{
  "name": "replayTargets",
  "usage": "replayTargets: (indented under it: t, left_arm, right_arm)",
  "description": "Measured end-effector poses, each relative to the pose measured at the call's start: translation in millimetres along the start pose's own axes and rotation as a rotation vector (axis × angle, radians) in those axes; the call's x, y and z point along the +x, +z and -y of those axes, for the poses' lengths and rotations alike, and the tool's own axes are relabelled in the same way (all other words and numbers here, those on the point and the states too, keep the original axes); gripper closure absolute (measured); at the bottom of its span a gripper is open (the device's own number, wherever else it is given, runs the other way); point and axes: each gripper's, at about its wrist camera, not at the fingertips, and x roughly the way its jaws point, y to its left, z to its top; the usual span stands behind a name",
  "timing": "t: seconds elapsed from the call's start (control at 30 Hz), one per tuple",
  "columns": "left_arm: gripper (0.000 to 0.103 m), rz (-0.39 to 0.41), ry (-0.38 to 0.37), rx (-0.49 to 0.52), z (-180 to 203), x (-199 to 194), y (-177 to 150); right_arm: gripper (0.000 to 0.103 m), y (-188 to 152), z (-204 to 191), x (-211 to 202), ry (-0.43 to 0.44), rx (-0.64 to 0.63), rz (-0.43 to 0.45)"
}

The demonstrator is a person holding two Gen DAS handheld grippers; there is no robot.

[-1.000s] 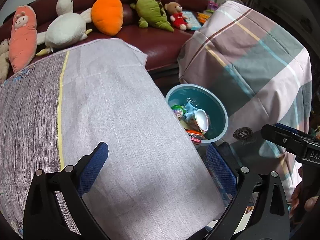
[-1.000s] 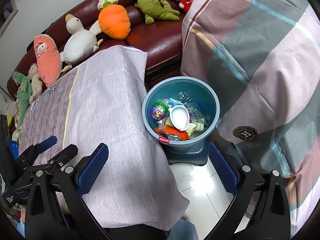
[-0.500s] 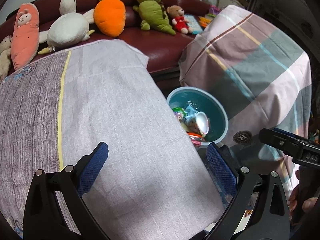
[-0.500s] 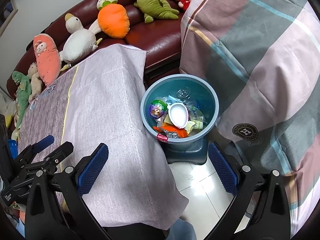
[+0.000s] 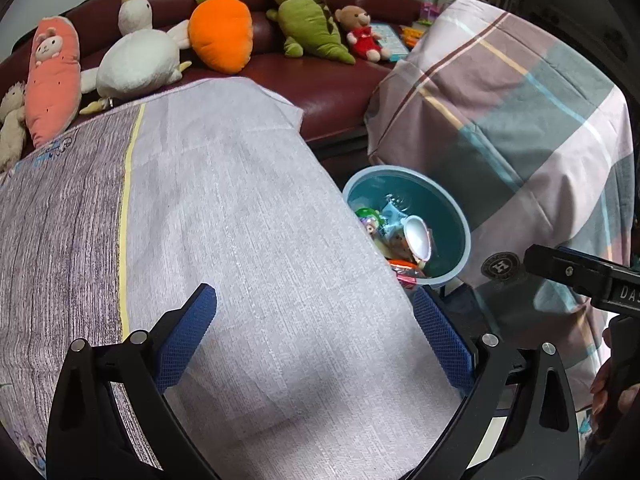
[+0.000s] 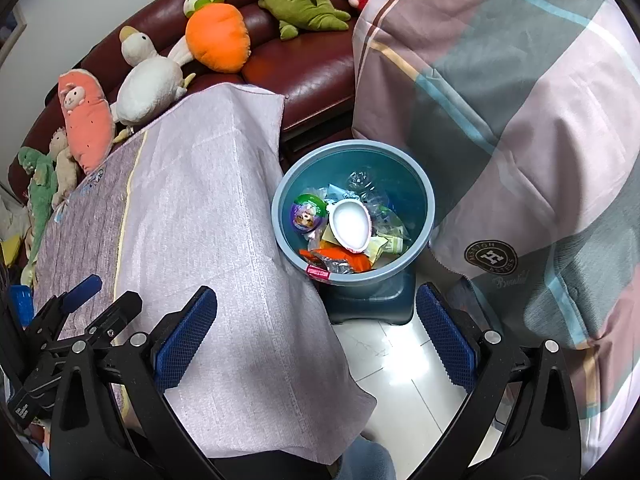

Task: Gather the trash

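Observation:
A blue trash bin (image 6: 424, 204) stands on the floor beside the table's right edge, also in the left wrist view (image 5: 460, 220). It holds several pieces of trash: a white egg-shaped cup (image 6: 351, 224), a purple-green capsule (image 6: 307, 213), an orange wrapper (image 6: 340, 258) and clear plastic. My left gripper (image 5: 314, 320) is open and empty above the cloth-covered table (image 5: 200, 216). My right gripper (image 6: 316, 322) is open and empty, near the table's edge and short of the bin. The left gripper also shows in the right wrist view (image 6: 100, 296).
A dark red sofa (image 5: 320, 80) with several plush toys runs along the back. A plaid-covered piece of furniture (image 6: 500, 100) stands right of the bin. White floor tiles (image 6: 392, 364) show below the bin. The right gripper's body (image 5: 580, 272) juts in at the left view's right edge.
Both cameras have drifted slightly; the bin sits a little lower and nearer in the left wrist view. Both grippers stay open and empty.

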Motion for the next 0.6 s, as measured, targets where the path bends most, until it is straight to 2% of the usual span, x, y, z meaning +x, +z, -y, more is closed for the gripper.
replayTargets:
  t: [0.6]
  left_arm:
    - [0.004, -0.045, 0.015, -0.006, -5.9, 18.4, -1.9]
  right_arm:
    - [0.007, 4.0, 3.2, 25.0, -0.015, 0.016, -0.045]
